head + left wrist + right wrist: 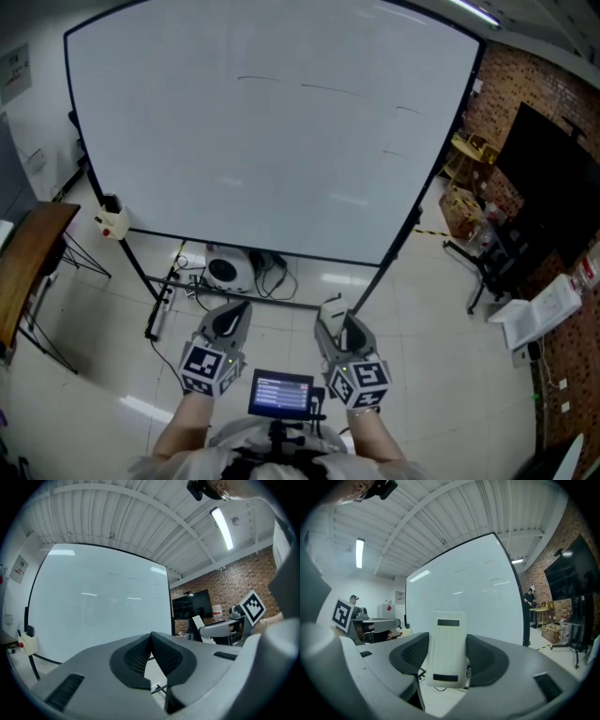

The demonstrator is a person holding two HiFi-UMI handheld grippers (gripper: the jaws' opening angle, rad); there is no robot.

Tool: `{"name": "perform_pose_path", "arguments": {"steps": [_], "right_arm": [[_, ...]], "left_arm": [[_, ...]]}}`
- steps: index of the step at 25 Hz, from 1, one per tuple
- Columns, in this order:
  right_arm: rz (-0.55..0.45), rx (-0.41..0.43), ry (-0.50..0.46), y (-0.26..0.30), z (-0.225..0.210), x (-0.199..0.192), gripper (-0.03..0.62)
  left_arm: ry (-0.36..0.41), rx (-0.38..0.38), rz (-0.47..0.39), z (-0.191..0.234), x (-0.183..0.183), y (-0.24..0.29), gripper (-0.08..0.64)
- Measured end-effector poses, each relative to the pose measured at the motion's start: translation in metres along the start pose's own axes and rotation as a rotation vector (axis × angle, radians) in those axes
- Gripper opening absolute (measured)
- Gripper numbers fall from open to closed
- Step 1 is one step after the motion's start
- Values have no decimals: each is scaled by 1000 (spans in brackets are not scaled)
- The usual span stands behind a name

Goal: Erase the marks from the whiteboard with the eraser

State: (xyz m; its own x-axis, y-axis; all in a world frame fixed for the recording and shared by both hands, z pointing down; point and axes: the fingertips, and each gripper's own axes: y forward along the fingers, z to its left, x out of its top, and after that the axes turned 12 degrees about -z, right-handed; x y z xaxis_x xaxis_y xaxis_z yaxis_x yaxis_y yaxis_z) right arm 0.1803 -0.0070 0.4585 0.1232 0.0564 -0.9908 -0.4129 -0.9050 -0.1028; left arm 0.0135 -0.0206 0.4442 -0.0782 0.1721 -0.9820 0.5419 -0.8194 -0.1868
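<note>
Whiteboard (272, 131) filled the upper frame, faint marks (300, 86) near its top. Tiled floor (422, 309) below, brick wall (530, 89) right. Left gripper (151, 639) jaws together, empty. Right gripper (446, 654) clamped the eraser (448, 632), bottom centre.

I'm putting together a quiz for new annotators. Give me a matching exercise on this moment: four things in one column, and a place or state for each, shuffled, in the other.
Things
1. left gripper
2. right gripper
3. whiteboard
4. black screen

Places and states
A. stands by the brick wall
B. jaws together, nothing between them
C. bears a few faint thin marks near its top
D. jaws closed on the white eraser

Pairs: 1-B, 2-D, 3-C, 4-A.
</note>
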Motion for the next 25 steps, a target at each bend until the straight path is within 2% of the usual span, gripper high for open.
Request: {"name": "perform_pose_path", "arguments": {"steps": [25], "right_arm": [[-5,-16,-28,28,24,3,253]], "left_arm": [[-2,-24,-21,35,7,1,-6]]}}
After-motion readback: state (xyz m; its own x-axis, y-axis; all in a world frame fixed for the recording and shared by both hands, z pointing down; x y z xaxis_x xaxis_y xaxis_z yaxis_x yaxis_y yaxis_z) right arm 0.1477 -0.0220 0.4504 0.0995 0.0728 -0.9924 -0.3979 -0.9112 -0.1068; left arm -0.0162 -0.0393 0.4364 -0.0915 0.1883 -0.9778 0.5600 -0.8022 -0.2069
